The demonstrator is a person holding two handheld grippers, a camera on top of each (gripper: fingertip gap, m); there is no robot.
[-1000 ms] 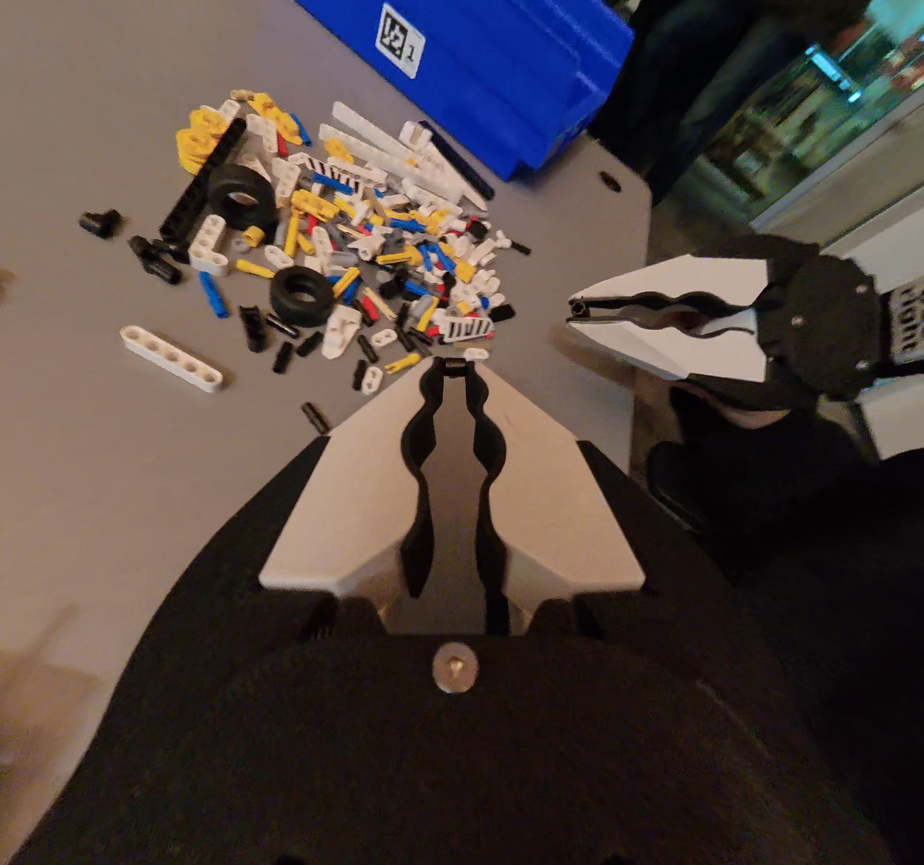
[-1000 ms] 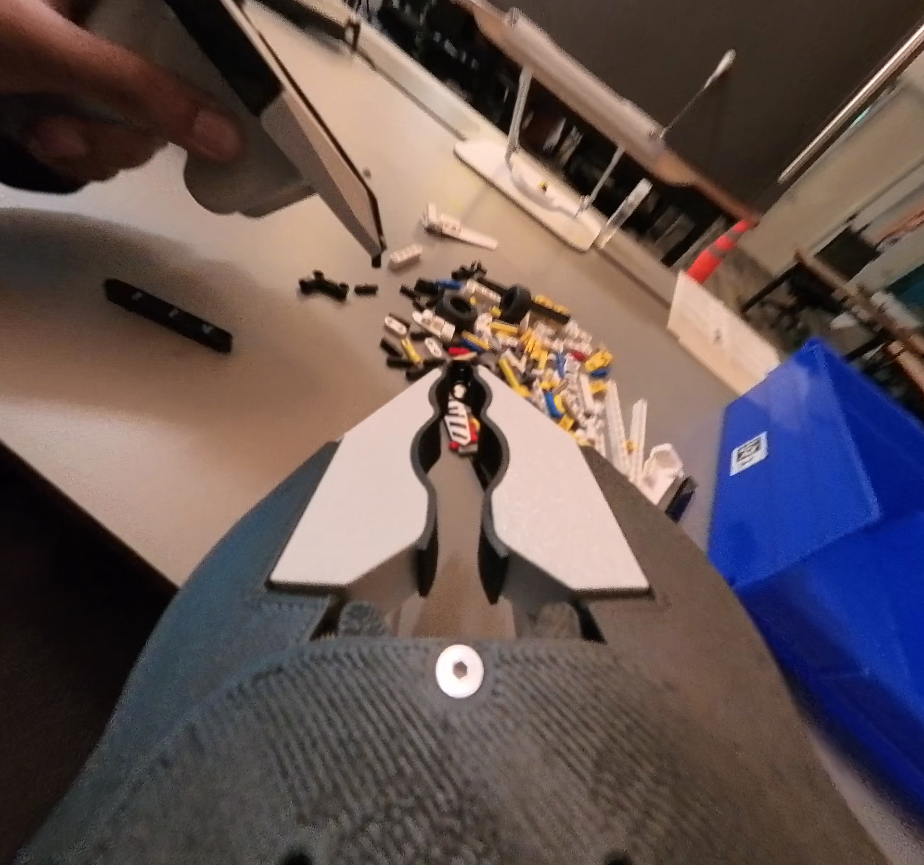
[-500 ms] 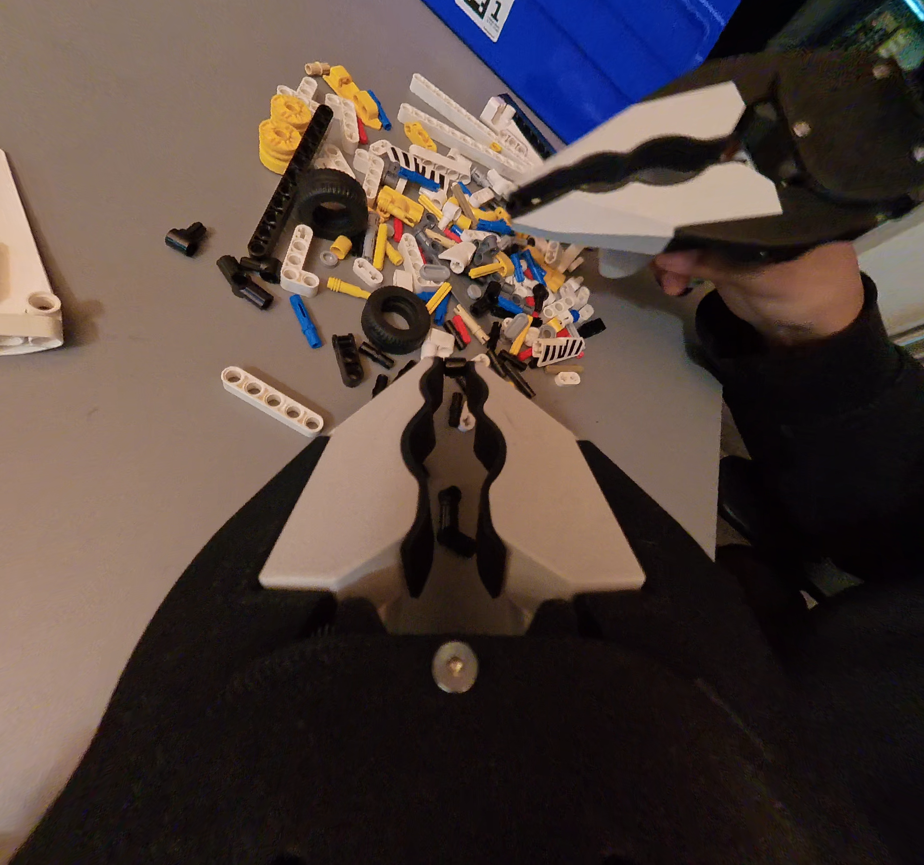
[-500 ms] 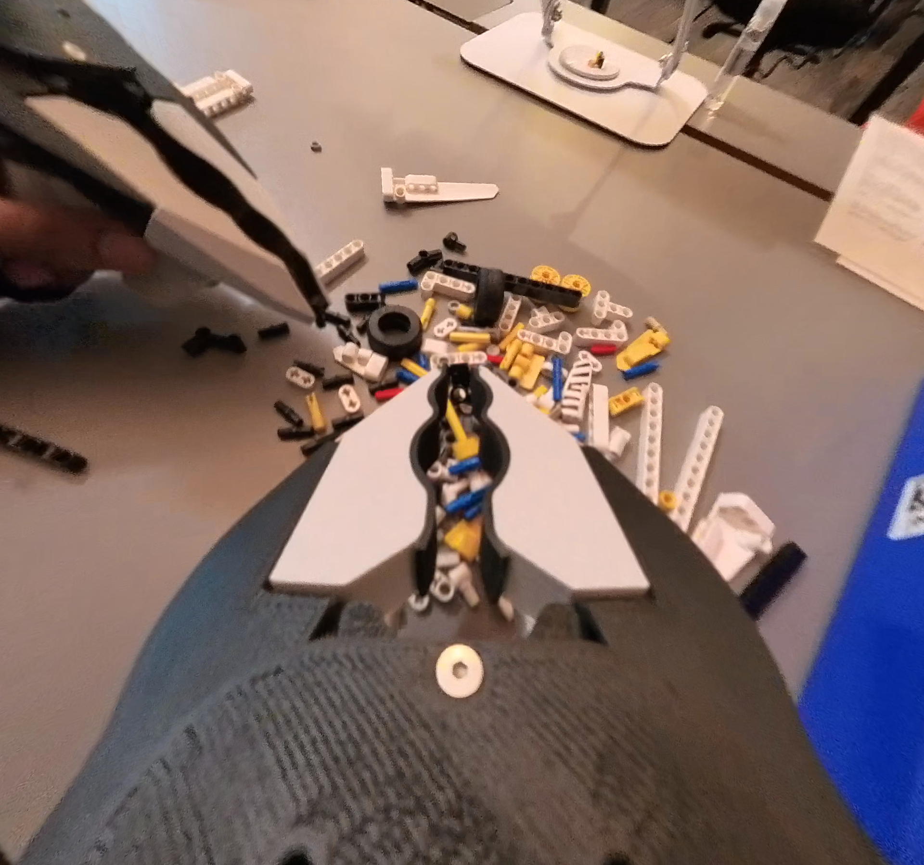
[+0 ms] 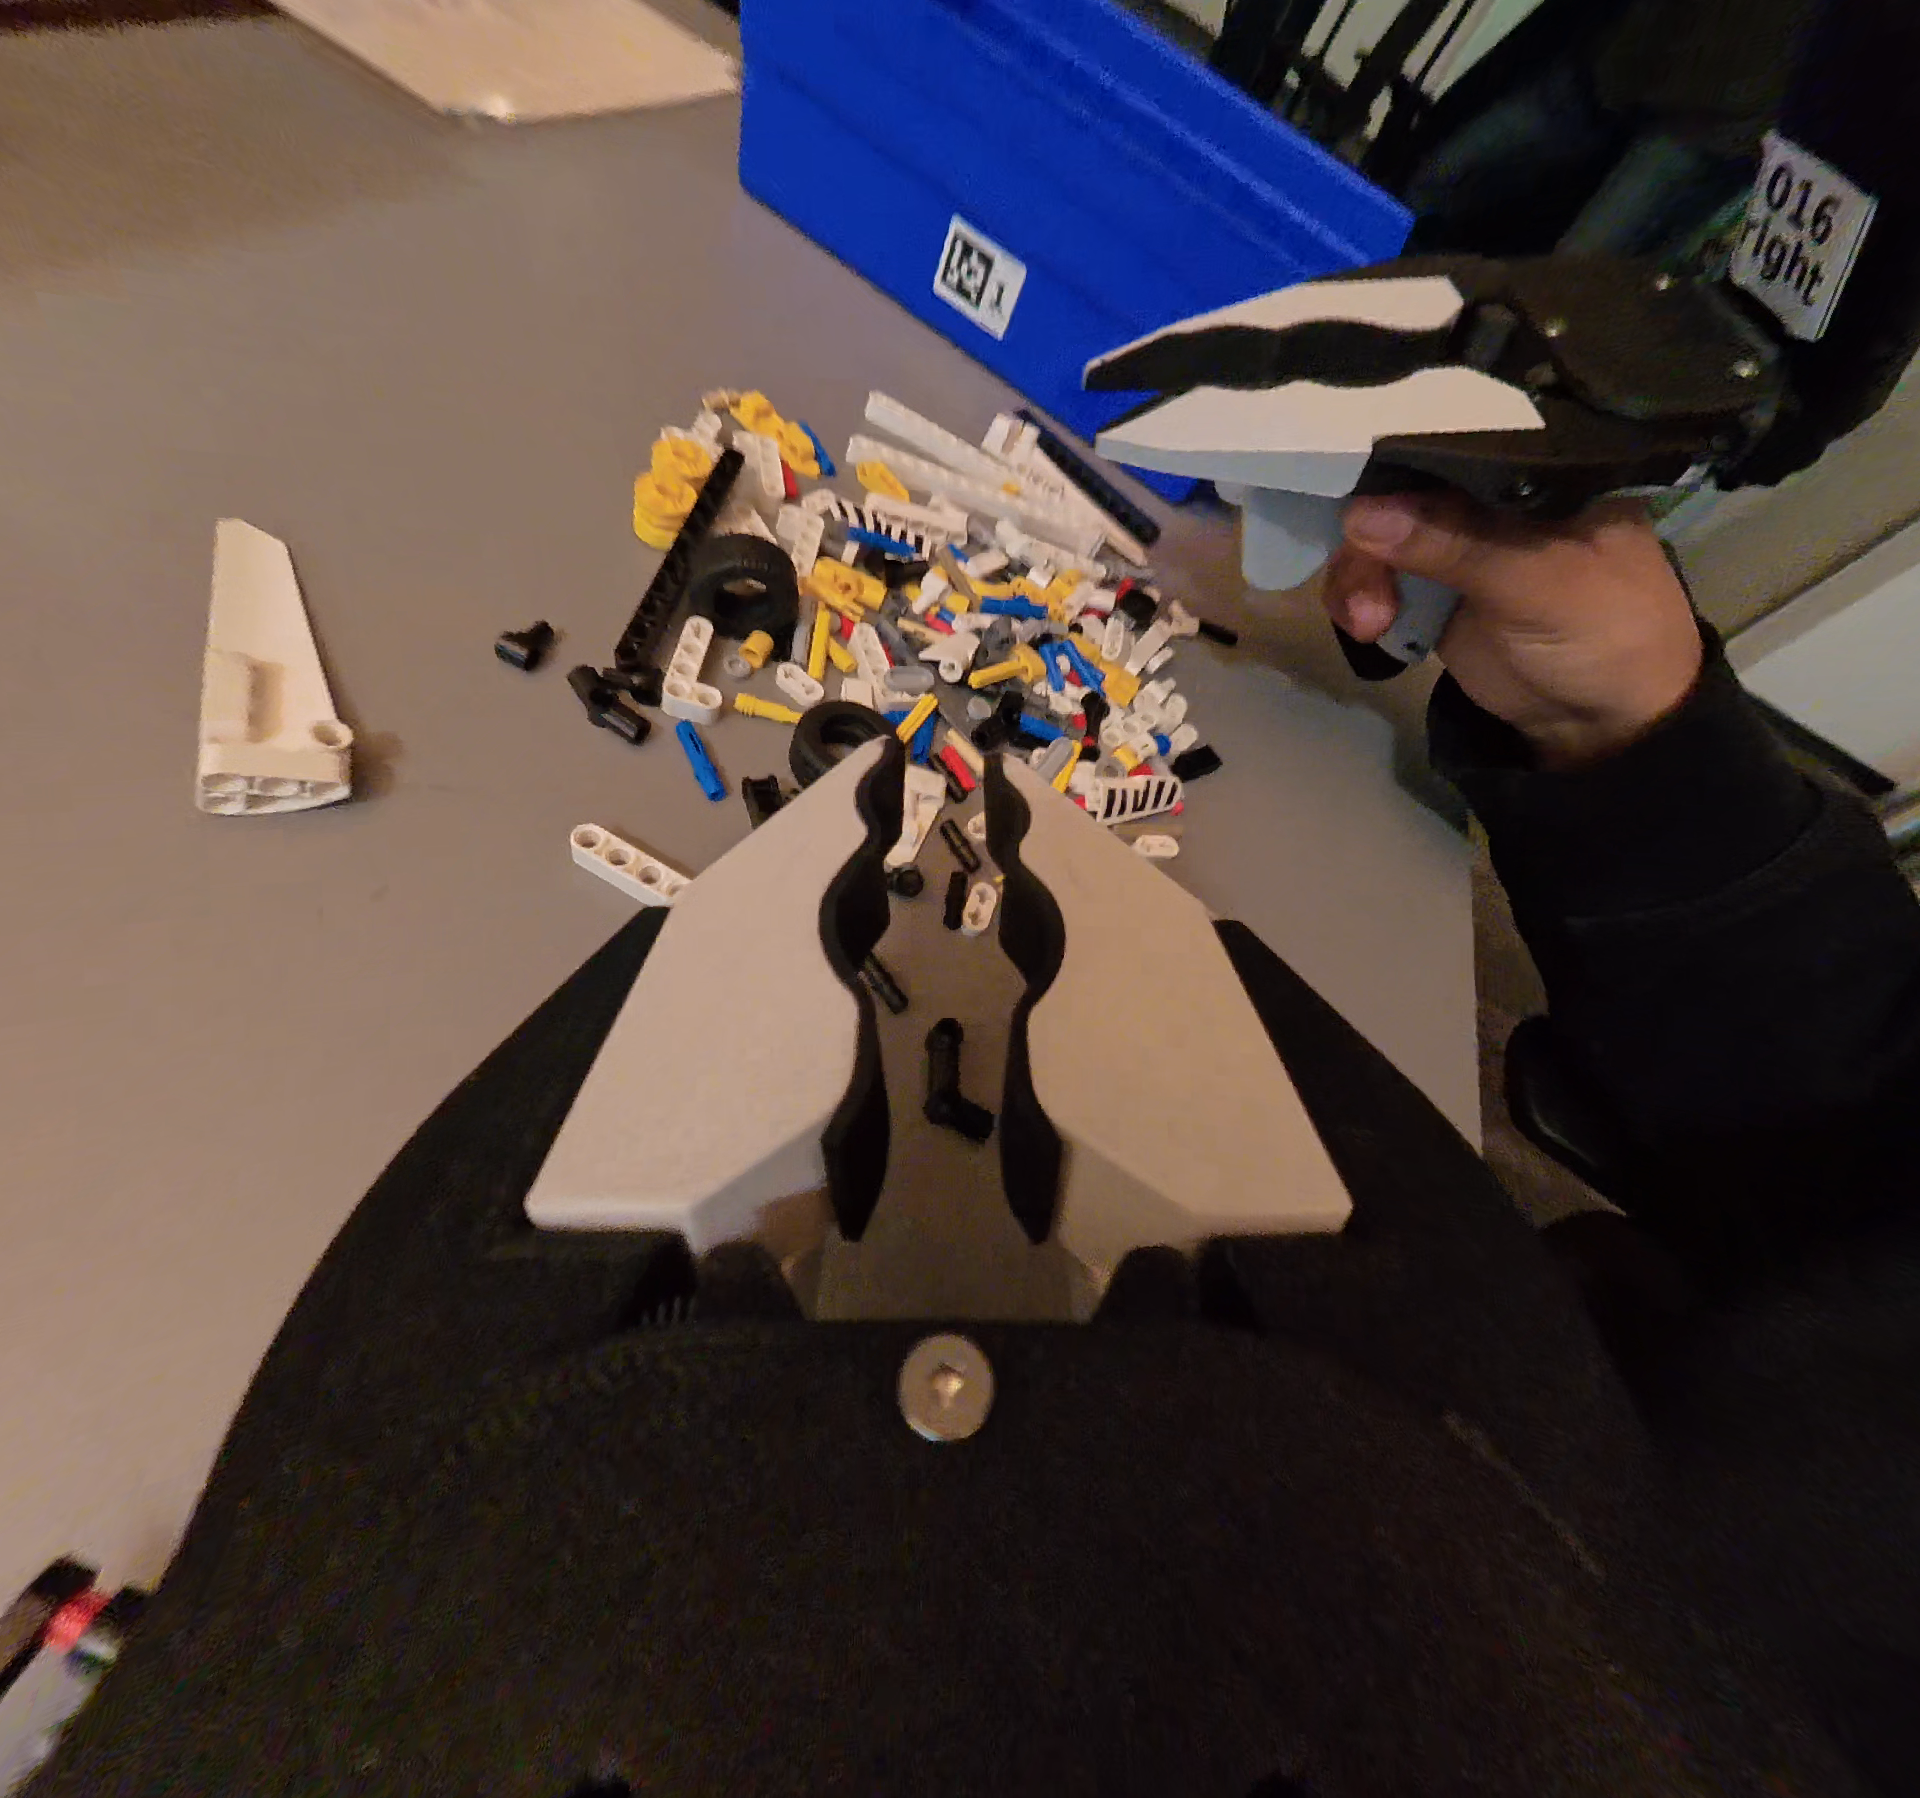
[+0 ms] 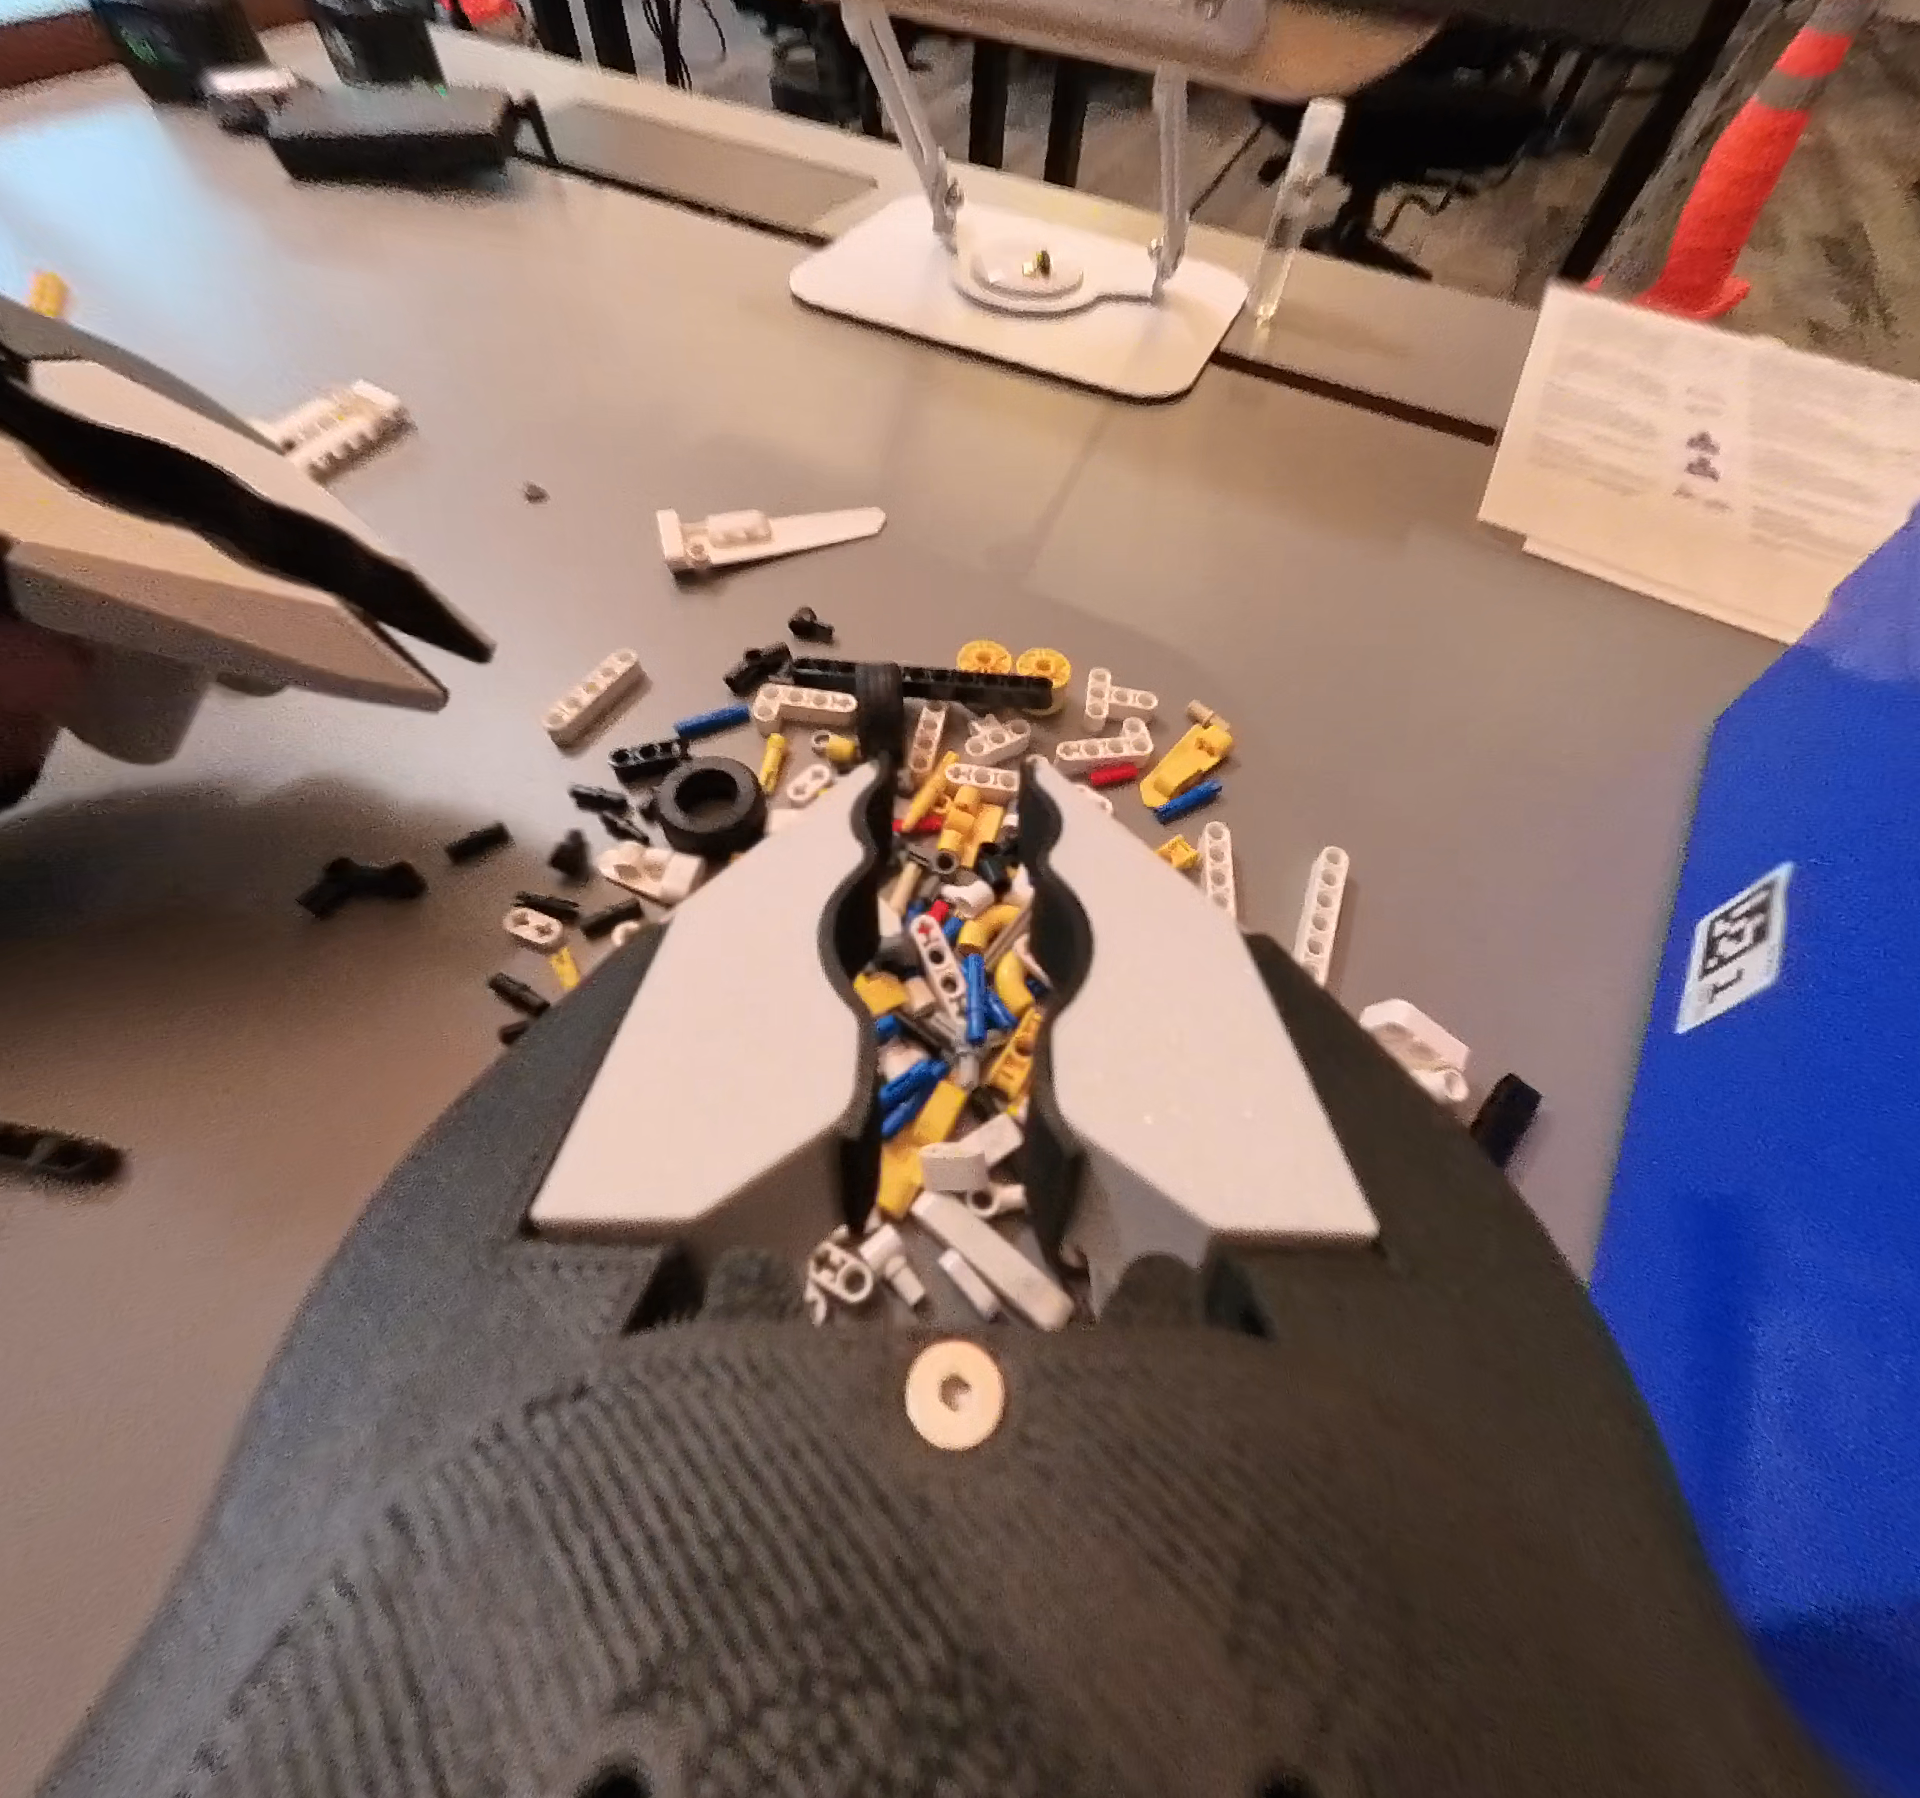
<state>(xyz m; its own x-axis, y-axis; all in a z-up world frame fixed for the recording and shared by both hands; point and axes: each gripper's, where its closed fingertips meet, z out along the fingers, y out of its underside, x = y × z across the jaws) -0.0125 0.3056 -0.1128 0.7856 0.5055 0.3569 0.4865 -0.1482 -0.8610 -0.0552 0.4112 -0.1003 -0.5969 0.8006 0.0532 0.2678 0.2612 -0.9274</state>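
Observation:
A pile of small building parts [image 5: 935, 605] in white, yellow, blue, red and black lies on the grey table [image 5: 312, 346]. My left gripper [image 5: 943, 753] hovers over the pile's near edge, beside a black tyre [image 5: 831, 730]. Its jaws stand a little apart with nothing between the pads. My right gripper [image 6: 956, 772] hovers over the same pile [image 6: 1091, 730], open and empty. It also shows in the left wrist view [image 5: 1096, 413], raised above the pile's right side and held by a hand. The left gripper shows at the left of the right wrist view [image 6: 457, 678].
A blue bin [image 5: 1039, 169] stands behind the pile, also seen at the right of the right wrist view [image 6: 1787, 1021]. A white wing-shaped panel [image 5: 260, 678] lies apart to the left. A white stand base [image 6: 1018, 304] and printed sheets [image 6: 1704, 470] lie farther back. Tip to tip, the grippers are about 12 cm apart.
Both grippers' jaws have opened a little from nearly shut. The right gripper has moved up and to the right of the pile in the left wrist view. Both views have shifted.

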